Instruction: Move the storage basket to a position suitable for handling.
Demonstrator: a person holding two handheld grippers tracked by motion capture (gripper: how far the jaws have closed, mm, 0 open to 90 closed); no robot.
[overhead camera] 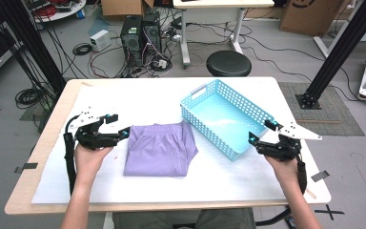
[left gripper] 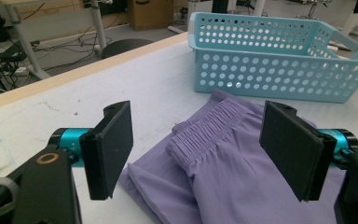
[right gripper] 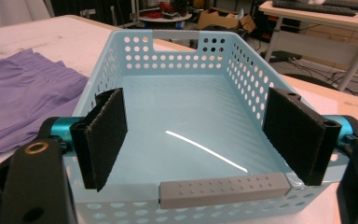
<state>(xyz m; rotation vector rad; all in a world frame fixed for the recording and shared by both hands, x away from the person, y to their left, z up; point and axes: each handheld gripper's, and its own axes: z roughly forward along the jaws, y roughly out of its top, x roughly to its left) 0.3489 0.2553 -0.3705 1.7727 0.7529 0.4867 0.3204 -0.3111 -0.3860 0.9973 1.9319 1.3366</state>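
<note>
Folded lilac garment (overhead camera: pixel 159 149) lying flat on the white-covered desk (overhead camera: pixel 228 176), near the middle, just left of the light blue perforated basket (overhead camera: pixel 225 117) and apparently touching its near-left wall. Soft, matte cloth, folded into a rough rectangle; gathered elastic waistband plain in the left gripper view (left gripper: pixel 209 128), ribbed and slightly raised, running toward the basket. Looks like shorts or trousers — cannot tell which, since the fold hides the legs.

Left gripper (overhead camera: pixel 116 127) just left of the garment, jaws spread wide with nothing between them; in its own view (left gripper: pixel 198 156) the cloth lies below and ahead, framed by the two black pads, not touched. Near edge of the garment cut off at the bottom of that view.

Right gripper (overhead camera: pixel 263 131) at the basket's near-right end, jaws likewise wide apart and empty. In its own view (right gripper: pixel 193 140) the pads stand either side of the basket's near wall, above the grey grip strip (right gripper: pixel 223 190); contact with the rim hard to judge — left unsaid. Basket interior (right gripper: pixel 191 116) bare, with a bright streak of glare across the floor. Corner of the lilac cloth (right gripper: pixel 25 98) at the left edge of that view, mostly cut off.

Underside layers of the fold hidden throughout.
</note>
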